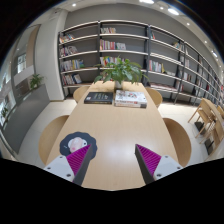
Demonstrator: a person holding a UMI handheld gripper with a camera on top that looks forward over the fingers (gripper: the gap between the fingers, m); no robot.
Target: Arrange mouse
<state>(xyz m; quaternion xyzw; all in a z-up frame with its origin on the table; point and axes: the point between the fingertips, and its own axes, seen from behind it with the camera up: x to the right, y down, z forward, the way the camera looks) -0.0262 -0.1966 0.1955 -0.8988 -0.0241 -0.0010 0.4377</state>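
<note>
A dark mouse [77, 144] lies on the wooden table [115, 125], with a pale grey shape around it. It is just beyond my left finger [76, 158], which partly hides it. My gripper [113, 165] is open, its fingers spread wide over the near part of the table, with nothing between them. The right finger [151, 160] is over bare wood.
At the table's far end lie a dark book [98, 97] and a stack of books [130, 97], with a potted plant [122, 70] behind. Wooden chairs [52, 135] stand round the table. Bookshelves [100, 50] line the back wall.
</note>
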